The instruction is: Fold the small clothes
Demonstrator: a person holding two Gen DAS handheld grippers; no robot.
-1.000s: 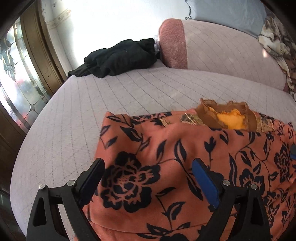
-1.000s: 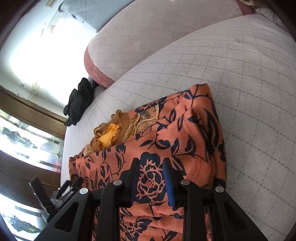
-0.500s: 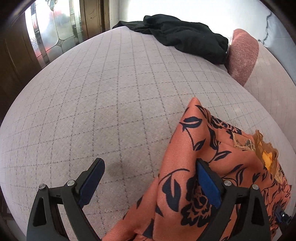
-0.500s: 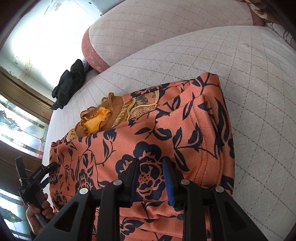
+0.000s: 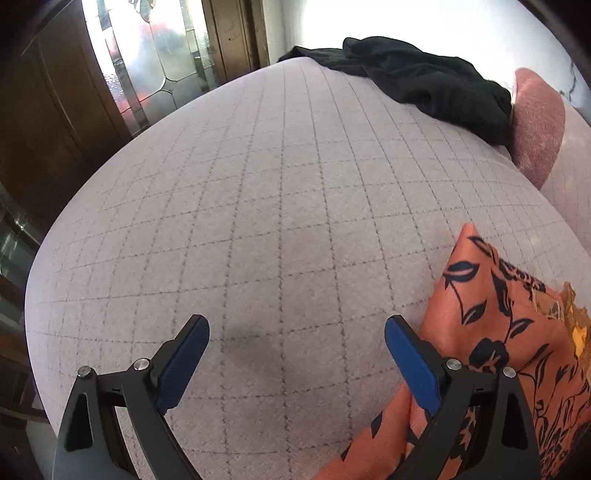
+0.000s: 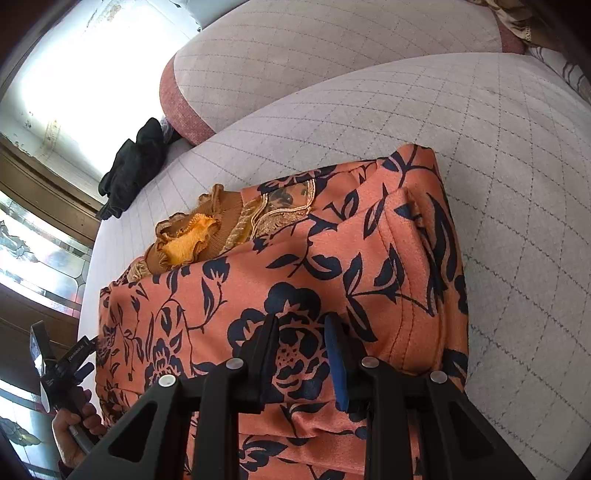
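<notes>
An orange garment with dark floral print (image 6: 332, 266) lies folded on the quilted bed; its frilled orange-brown collar (image 6: 188, 240) shows at the far side. My right gripper (image 6: 301, 325) hangs just above the garment's near part, its jaws narrowly apart with nothing visibly pinched between them. My left gripper (image 5: 295, 328) is wide open over bare bedcover, and its right finger (image 5: 410, 358) lies against the garment's left edge (image 5: 491, 332). The left gripper and the hand holding it also show in the right wrist view (image 6: 62, 369), at the garment's left edge.
A black garment (image 5: 424, 77) lies crumpled at the far end of the bed (image 5: 258, 206), next to a pink-edged bolster (image 5: 535, 129). A wooden door with patterned glass (image 5: 147, 66) stands beyond the bed's left edge. Another patterned cloth (image 6: 517, 18) lies at the far right.
My left gripper has swung left off the garment and now faces bare bedcover beside its left edge. My right gripper has stayed over the garment with its jaws unchanged.
</notes>
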